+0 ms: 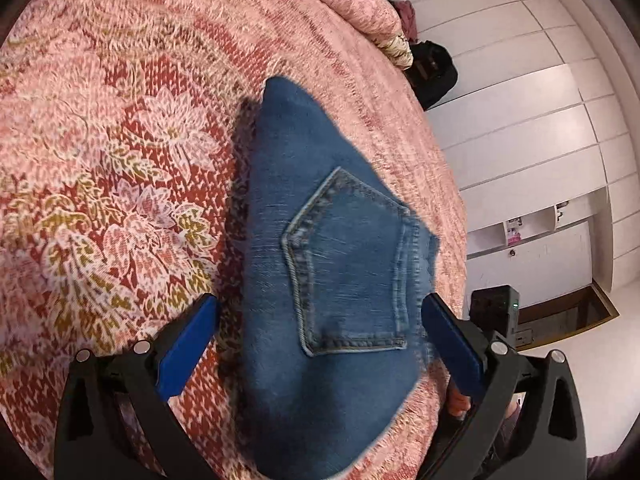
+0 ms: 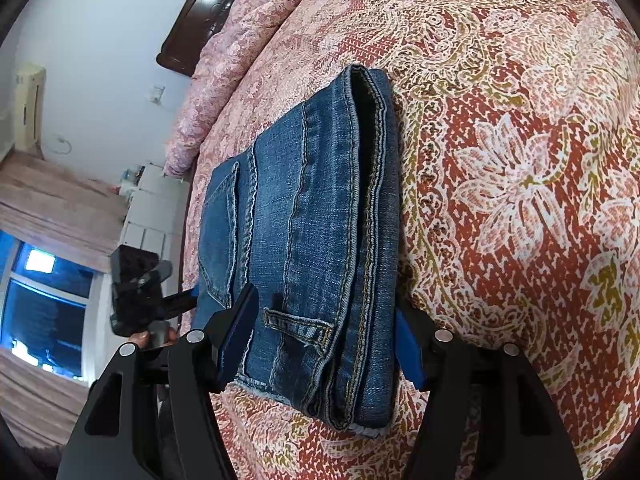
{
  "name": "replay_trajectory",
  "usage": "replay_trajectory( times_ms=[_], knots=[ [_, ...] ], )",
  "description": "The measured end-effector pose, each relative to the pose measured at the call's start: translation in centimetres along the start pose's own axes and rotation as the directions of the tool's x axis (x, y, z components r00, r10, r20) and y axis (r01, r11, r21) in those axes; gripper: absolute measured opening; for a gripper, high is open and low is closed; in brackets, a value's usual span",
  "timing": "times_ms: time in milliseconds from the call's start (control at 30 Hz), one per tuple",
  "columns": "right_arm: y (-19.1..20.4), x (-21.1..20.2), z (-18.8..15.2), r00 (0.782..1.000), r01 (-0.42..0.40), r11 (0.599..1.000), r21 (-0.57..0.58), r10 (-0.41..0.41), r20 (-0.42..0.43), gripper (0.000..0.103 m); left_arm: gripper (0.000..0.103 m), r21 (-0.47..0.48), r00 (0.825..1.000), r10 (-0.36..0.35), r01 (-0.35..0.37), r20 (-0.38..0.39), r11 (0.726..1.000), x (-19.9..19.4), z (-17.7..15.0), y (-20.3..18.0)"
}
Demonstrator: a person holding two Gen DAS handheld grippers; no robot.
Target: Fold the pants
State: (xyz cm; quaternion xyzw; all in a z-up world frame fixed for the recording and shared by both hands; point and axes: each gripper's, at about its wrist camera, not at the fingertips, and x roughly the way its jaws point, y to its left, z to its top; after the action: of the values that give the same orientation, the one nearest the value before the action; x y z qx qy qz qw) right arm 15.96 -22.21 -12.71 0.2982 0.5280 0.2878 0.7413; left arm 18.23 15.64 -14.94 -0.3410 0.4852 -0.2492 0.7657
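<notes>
Folded blue jeans [image 1: 344,260] lie on a pink and red floral bedspread [image 1: 120,160], a back pocket [image 1: 352,264] facing up. My left gripper [image 1: 320,348] is open and straddles the pocket end; bedspread shows between its left pad [image 1: 188,352] and the denim. In the right wrist view the jeans [image 2: 304,220] are a thick stack with seams and hems showing. My right gripper [image 2: 324,344] is open around the near end. Its left pad [image 2: 240,332] lies over the denim and its right pad [image 2: 408,352] sits against the folded edge.
The bed's edge runs close beside the jeans [image 1: 448,208], with white wardrobe doors [image 1: 540,120] and a black bag [image 1: 434,72] beyond. Rumpled bedding [image 2: 224,60] and a dark headboard [image 2: 200,12] lie at the far end. A hand holds the other gripper's black body [image 2: 136,292].
</notes>
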Motion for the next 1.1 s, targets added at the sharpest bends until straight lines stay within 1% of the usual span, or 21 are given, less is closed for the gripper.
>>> replay_trajectory(
  times_ms=[133, 167, 233, 300, 333, 400, 433, 467, 500, 533, 633, 667, 733, 767, 800, 833, 867, 933, 967, 1000, 1100],
  knots=[
    [-0.3, -0.1, 0.0, 1.0, -0.008, 1.0, -0.003, 0.008, 0.009, 0.062, 0.1, 0.009, 0.999, -0.043, 0.043, -0.018, 0.999, 1.3, 0.4, -0.7],
    [-0.3, -0.2, 0.1, 1.0, -0.009, 1.0, -0.002, 0.009, 0.012, 0.062, 0.098, 0.019, 0.994, -0.094, 0.095, -0.05, 0.995, 2.1, 0.4, -1.4],
    [-0.5, -0.3, 0.1, 1.0, -0.015, 1.0, 0.004, 0.015, 0.016, 0.062, 0.097, 0.059, 0.995, -0.058, 0.063, -0.078, 0.996, 3.1, 0.5, -2.4],
    [-0.8, -0.5, 0.1, 1.0, -0.025, 1.0, 0.018, 0.025, 0.019, 0.062, 0.088, 0.088, 0.996, 0.007, 0.001, -0.087, 0.996, 4.0, 0.1, -2.9],
    [-1.0, -0.6, 0.2, 0.999, -0.031, 0.999, 0.025, 0.03, 0.021, 0.062, 0.085, 0.069, 0.997, 0.0, 0.005, -0.073, 0.998, 3.8, 0.2, -2.7],
    [-1.5, -0.9, 0.5, 0.998, -0.058, 0.996, 0.068, 0.056, 0.035, 0.063, 0.055, 0.025, 0.998, 0.029, -0.028, -0.061, 0.999, 3.9, 0.1, -2.2],
    [-1.7, -1.0, 0.7, 0.997, -0.072, 0.993, 0.097, 0.068, 0.041, 0.065, 0.047, 0.021, 0.997, 0.043, -0.041, -0.063, 0.999, 3.8, 0.0, -2.0],
    [-1.9, -1.1, 0.9, 0.995, -0.094, 0.987, 0.128, 0.088, 0.046, 0.072, 0.041, 0.015, 0.997, 0.039, -0.038, -0.073, 0.999, 3.7, -0.1, -1.6],
    [-1.8, -1.1, 1.3, 0.993, -0.111, 0.982, 0.153, 0.106, 0.044, 0.079, 0.038, 0.008, 0.996, 0.026, -0.026, -0.081, 1.0, 3.7, -0.2, -1.3],
    [-1.6, -1.0, 1.5, 0.994, -0.108, 0.982, 0.154, 0.103, 0.037, 0.08, 0.037, 0.007, 0.996, 0.029, -0.029, -0.089, 1.0, 3.8, -0.1, -1.2],
    [-0.5, -0.4, 1.7, 0.999, -0.037, 0.994, 0.102, 0.037, 0.009, 0.081, 0.036, 0.035, 0.991, 0.092, -0.089, -0.094, 0.995, 4.4, 0.1, -2.2],
    [-0.3, -0.3, 1.6, 1.0, -0.02, 0.996, 0.088, 0.019, 0.012, 0.078, 0.035, 0.037, 0.991, 0.096, -0.093, -0.092, 0.995, 4.5, 0.0, -2.4],
    [-0.3, -0.3, 1.4, 1.0, 0.021, 0.997, 0.077, -0.023, 0.016, 0.057, 0.034, 0.028, 0.992, 0.098, -0.096, -0.077, 0.995, 4.5, -0.2, -2.6],
    [-0.7, -0.4, 1.2, 0.998, 0.056, 0.996, 0.073, -0.058, 0.017, 0.038, 0.033, 0.028, 0.992, 0.106, -0.104, -0.067, 0.994, 4.5, -0.3, -2.9],
    [-1.0, -0.6, 0.9, 0.999, 0.045, 0.996, 0.071, -0.047, 0.021, 0.032, 0.03, 0.031, 0.992, 0.11, -0.108, -0.06, 0.994, 3.7, -0.2, -2.8],
    [-1.0, -0.6, 0.7, 0.999, 0.047, 0.997, 0.066, -0.048, 0.023, 0.03, 0.028, 0.038, 0.992, 0.118, -0.116, -0.049, 0.993, 3.7, -0.2, -3.3],
    [-0.3, -0.7, 0.6, 0.996, 0.084, 0.996, 0.027, -0.085, 0.025, 0.028, 0.024, 0.049, 0.992, 0.123, -0.121, -0.038, 0.991, 3.6, -0.5, -4.0],
    [2.1, -0.8, 0.4, 0.982, 0.19, 0.977, -0.099, -0.188, 0.03, 0.024, 0.017, 0.058, 0.994, 0.107, -0.106, -0.018, 0.993, 3.1, -0.8, -5.2],
    [3.8, -0.8, 0.2, 0.968, 0.249, 0.951, -0.18, -0.246, 0.041, 0.023, 0.015, 0.057, 0.996, 0.093, -0.092, -0.009, 0.994, 2.7, -0.9, -5.6],
    [5.0, -0.9, 0.1, 0.962, 0.274, 0.935, -0.224, -0.269, 0.052, 0.022, 0.015, 0.06, 0.996, 0.086, -0.085, -0.003, 0.995, 2.3, -1.0, -6.0],
    [7.1, -1.8, -0.3, 0.96, 0.281, 0.915, -0.289, -0.269, 0.08, 0.022, 0.015, 0.06, 0.997, 0.073, -0.074, 0.019, 0.995, 1.7, -1.6, -6.8]
  ],
)
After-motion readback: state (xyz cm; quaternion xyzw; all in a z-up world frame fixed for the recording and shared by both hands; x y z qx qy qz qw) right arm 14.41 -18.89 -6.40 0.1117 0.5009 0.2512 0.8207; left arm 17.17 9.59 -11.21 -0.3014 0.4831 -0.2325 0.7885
